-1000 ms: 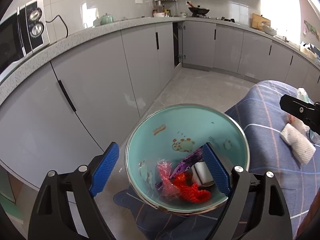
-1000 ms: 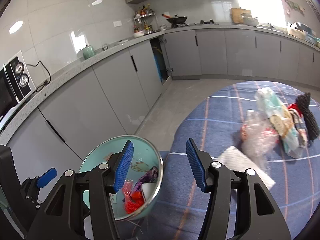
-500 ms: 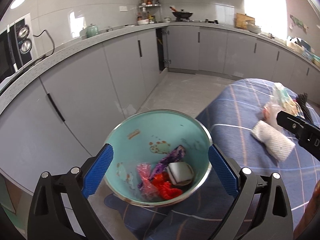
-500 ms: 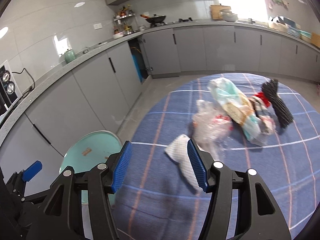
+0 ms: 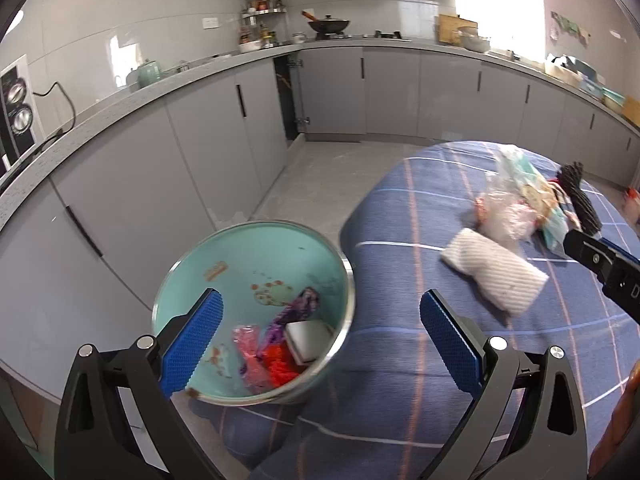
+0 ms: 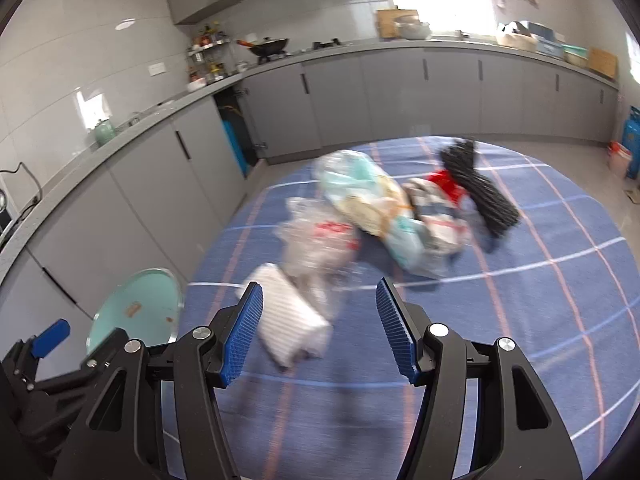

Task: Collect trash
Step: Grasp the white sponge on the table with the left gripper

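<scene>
Left hand-held gripper (image 5: 320,332): jaws just spread wide, empty, above teal bin (image 5: 256,248)
Right hand-held gripper (image 6: 320,328): parted, empty; white wad (image 6: 288,320) on table (image 6: 560,280) beyond

Right wrist view: the trash heap on the surface (image 6: 560,300), namely clear plastic bag (image 6: 320,240), pale green packet (image 6: 372,208), black bundle (image 6: 480,192) and white folded cloth (image 6: 288,320), is motion-blurred, print unreadable. The teal bin (image 6: 136,308) is cut by the left gripper (image 6: 44,340), contents hidden. Left wrist view: bin litter (image 5: 276,348) is smeared; the right gripper (image 5: 600,264) runs off the right edge, and countertop jars (image 5: 260,36) are too small to identify.
</scene>
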`<state>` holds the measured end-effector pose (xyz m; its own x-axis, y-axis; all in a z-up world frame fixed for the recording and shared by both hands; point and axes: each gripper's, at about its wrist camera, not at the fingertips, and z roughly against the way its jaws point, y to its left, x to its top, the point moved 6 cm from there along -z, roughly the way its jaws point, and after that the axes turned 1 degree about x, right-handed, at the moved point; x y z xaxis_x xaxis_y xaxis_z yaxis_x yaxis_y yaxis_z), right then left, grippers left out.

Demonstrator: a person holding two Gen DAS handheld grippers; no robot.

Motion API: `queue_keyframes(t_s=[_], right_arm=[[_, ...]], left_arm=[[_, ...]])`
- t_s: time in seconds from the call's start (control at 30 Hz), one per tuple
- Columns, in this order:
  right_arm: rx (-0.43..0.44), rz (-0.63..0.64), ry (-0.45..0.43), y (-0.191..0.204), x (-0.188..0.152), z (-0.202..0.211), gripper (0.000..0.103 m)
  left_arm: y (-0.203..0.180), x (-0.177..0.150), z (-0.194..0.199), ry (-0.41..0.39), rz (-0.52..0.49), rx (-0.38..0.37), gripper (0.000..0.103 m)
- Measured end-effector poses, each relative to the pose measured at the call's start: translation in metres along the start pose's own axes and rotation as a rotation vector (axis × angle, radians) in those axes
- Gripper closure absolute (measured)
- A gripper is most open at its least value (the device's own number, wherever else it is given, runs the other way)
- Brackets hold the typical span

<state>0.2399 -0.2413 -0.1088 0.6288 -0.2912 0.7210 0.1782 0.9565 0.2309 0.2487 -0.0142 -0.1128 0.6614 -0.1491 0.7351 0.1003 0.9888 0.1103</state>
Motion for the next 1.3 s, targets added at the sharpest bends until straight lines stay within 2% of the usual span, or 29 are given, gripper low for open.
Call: queue_keyframes(t_s=[0.23, 0.67, 0.83, 1.07, 1.2, 1.3], right_arm=[[-0.055, -0.048, 0.004, -0.049, -0.007, 0.010, 0.044], [-0.062, -0.107, 0.000, -0.083, -0.010, 0.017, 0.044], [-0.069, -0.130, 0.000, -0.096, -0.010, 0.019, 0.044], [-0.069, -0.156, 0.012, -0.108, -0.014, 0.017, 0.044], [-0.070, -0.161, 0.014, -0.110, -0.014, 0.016, 0.044], [-0.069, -0.163, 0.017, -0.109, -0.015, 0.015, 0.044]], left_arm=[[-0.046, -0.001, -0.005, 0.011, -0.047, -0.051, 0.006], [-0.105, 0.016, -0.016, 0.028, -0.008, -0.170, 0.011], [-0.133, 0.018, -0.031, 0.053, -0.018, -0.182, 0.012], [-0.148, 0.004, -0.057, 0.137, -0.029, -0.202, 0.033], [-0.148, -0.002, -0.064, 0.171, -0.013, -0.235, 0.057], [-0.145, -0.003, -0.063, 0.154, -0.015, -0.249, 0.067]])
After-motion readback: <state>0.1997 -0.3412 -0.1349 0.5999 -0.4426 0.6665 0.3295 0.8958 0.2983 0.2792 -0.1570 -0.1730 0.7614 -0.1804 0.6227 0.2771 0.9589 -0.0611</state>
